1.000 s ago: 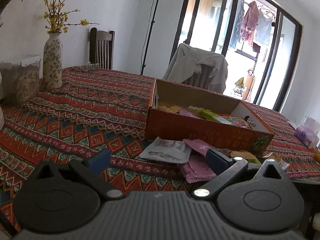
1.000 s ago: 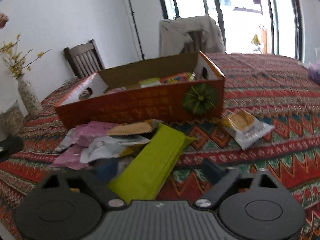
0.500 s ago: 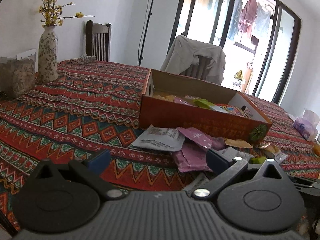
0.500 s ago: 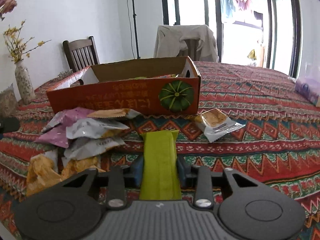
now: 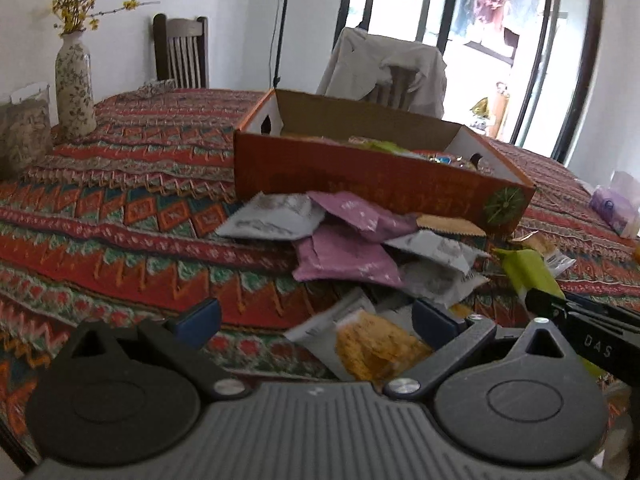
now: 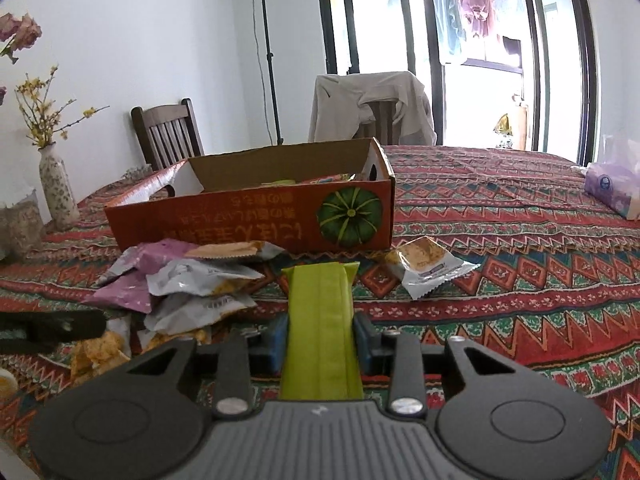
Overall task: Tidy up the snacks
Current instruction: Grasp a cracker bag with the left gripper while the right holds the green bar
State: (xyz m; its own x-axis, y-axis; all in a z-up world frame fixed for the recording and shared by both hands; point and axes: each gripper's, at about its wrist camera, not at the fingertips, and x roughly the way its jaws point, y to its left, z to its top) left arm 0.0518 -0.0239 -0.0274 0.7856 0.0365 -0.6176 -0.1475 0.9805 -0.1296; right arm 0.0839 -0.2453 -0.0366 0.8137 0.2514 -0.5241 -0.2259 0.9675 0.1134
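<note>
Right wrist view: a heap of purple and grey snack packets (image 6: 180, 280) lies just before the orange box (image 6: 256, 216), a lone biscuit packet (image 6: 430, 264) near its pumpkin-printed corner. All rest on a patterned tablecloth (image 6: 520, 240); chairs and glass doors stand behind. Packets lie inside the box. The right gripper (image 6: 320, 340) is clamped on a green snack bar (image 6: 320, 320); the left gripper (image 5: 316, 316) stands apart.

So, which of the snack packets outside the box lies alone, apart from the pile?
The white packet with a golden biscuit picture, right of the held green packet, before the orange cardboard box; the others overlap in the pile.
</note>
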